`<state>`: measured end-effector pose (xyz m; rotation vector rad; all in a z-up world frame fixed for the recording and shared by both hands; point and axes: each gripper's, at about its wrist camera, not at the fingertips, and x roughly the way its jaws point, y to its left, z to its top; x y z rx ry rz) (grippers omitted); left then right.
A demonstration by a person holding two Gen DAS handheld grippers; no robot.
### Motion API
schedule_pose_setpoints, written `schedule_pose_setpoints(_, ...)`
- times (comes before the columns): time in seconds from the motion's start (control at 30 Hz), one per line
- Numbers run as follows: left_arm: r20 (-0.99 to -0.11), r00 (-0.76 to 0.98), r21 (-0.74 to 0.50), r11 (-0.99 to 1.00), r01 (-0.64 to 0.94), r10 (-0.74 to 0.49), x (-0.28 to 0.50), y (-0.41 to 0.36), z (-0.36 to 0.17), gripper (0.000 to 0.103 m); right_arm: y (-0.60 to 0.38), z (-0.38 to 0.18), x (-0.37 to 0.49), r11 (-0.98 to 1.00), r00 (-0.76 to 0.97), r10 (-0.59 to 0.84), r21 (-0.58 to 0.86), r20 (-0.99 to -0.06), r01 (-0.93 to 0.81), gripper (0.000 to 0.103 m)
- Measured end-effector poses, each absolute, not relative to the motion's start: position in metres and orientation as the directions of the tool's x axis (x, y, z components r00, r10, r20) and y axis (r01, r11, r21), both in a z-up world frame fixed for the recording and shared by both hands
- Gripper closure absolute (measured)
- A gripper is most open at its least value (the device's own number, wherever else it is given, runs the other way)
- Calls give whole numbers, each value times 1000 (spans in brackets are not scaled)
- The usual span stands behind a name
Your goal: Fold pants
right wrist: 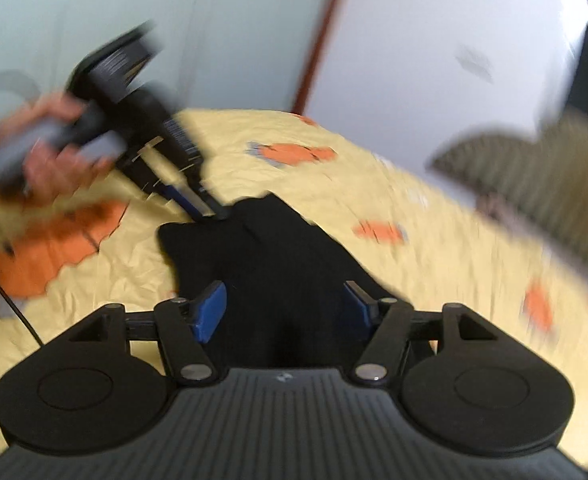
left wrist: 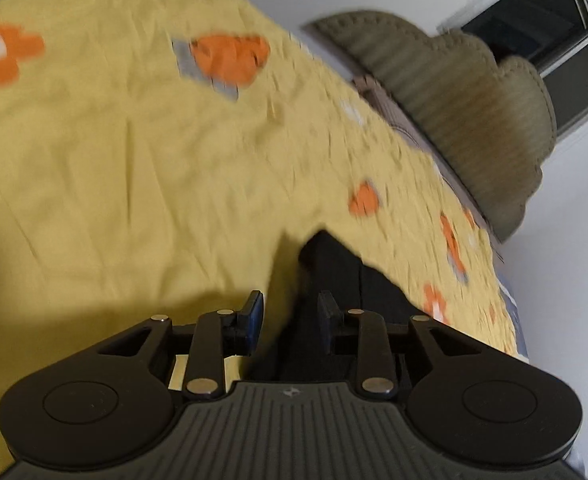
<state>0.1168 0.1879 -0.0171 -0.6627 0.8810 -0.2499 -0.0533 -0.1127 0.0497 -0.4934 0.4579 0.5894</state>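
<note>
Black pants are laid in a folded heap on the yellow bedsheet, w/ left tool partly open and right tool wider, neither gripping, prob. so the fold can settle flat.

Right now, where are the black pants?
In the right wrist view, the black pants lie on the yellow bedsheet, mid-frame ahead of the right gripper, with the left gripper at their far edge.
</note>
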Motion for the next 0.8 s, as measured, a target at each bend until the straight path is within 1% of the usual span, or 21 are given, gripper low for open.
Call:
schedule_pose_setpoints(0.07, -668, 594, -605, 792, -84, -447, 122, 188, -16, 74, -74, 44, -61, 641, 745, 403, -417, -532, -644, 42)
schedule_pose_setpoints(0.13, -662, 615, -595, 800, -82, -429, 119, 191, -14, 74, -43, 40, -67, 564, 751, 401, -504, -525, -654, 45)
schedule_pose_setpoints(0.17, -657, 625, -592, 802, -81, -422, 114, 194, -13, 74, -31, 37, -69, 532, 744, 403, -526, -532, -664, 53)
schedule_pose_setpoints(0.2, -655, 632, -592, 802, -86, -416, 111, 196, -13, 74, -18, 31, -71, 490, 735, 405, -550, -544, -676, 70)
schedule_pose_setpoints(0.27, -659, 628, -594, 799, -97, -414, 107, 202, -16, 74, -2, 19, -71, 450, 728, 383, -573, -569, -685, 88)
schedule_pose_setpoints(0.37, -669, 609, -600, 793, -105, -426, 103, 207, -22, 73, 11, -6, -71, 392, 761, 312, -653, -569, -648, 89)
schedule_pose_setpoints(0.43, -669, 603, -608, 787, -106, -436, 101, 209, -26, 73, 15, -18, -70, 367, 789, 274, -698, -550, -614, 87)
schedule_pose_setpoints(0.47, -669, 600, -612, 784, -108, -439, 100, 210, -27, 73, 18, -24, -69, 358, 812, 256, -729, -524, -583, 78)
schedule_pose_setpoints(0.5, -668, 597, -617, 780, -109, -444, 100, 210, -29, 73, 21, -32, -66, 338, 833, 230, -762, -503, -553, 73)
schedule_pose_setpoints(0.53, -666, 596, -622, 775, -110, -450, 100, 210, -29, 73, 25, -37, -64, 323, 839, 218, -774, -499, -544, 70)
schedule_pose_setpoints(0.57, -665, 594, -627, 771, -113, -453, 99, 211, -30, 73, 27, -41, -61, 321, 839, 215, -775, -500, -545, 65)
schedule_pose_setpoints(0.63, -662, 596, -635, 762, -124, -455, 96, 214, -30, 73, 31, -48, -56, 331, 859, 217, -793, -464, -512, 69)
schedule_pose_setpoints(0.7, -649, 614, -642, 756, -126, -449, 91, 219, -25, 73, 32, -49, -49, 349, 857, 214, -783, -468, -515, 86)
schedule_pose_setpoints(0.77, -639, 641, -636, 761, -130, -425, 85, 225, -15, 73, 22, -37, -43, 440, 846, 235, -724, -478, -531, 91)
schedule_pose_setpoints(0.8, -630, 656, -636, 761, -130, -415, 82, 228, -9, 73, 13, -25, -38, 519, 828, 262, -651, -496, -554, 92)
